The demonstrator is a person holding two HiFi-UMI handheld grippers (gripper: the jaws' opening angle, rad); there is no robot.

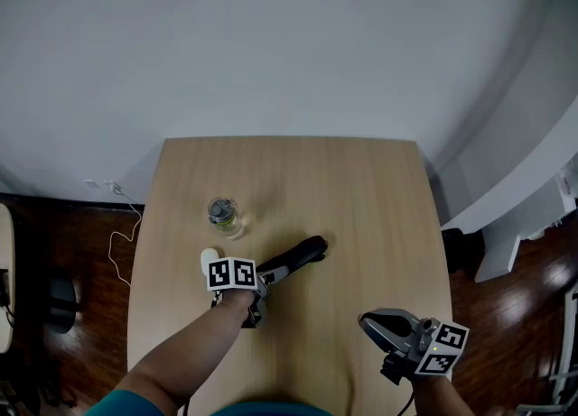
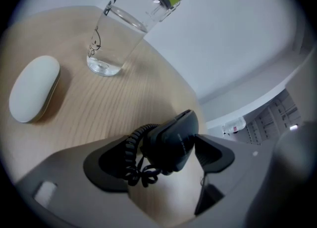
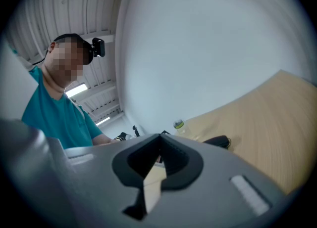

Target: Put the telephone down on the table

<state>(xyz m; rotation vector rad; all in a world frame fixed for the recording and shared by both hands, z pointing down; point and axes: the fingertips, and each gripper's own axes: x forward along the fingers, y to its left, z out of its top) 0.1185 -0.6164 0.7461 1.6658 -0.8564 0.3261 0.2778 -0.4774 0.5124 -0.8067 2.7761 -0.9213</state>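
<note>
Pale wall rises behind a light wooden tabletop (image 1: 361, 189), with dark floor on either side of it. Near the middle left of the tabletop stands a clear bottle (image 1: 222, 213) with a green band at its neck. The black telephone (image 1: 298, 256) lies flat on the wood just beside the bottle, on the person's side of it and a little to its right; its coiled cord (image 2: 131, 158) is bunched at the end nearer the person. The left hand-held gripper (image 2: 159, 157) reaches over that end with its jaws spread wide, the telephone between them but with a gap showing at the right jaw. A white oval object (image 1: 209, 259) sits on the near side of the bottle, close to it. The right hand-held gripper (image 3: 157, 160) hangs well apart from the bottle at the near right edge, jaws closed together with nothing in them.
</note>
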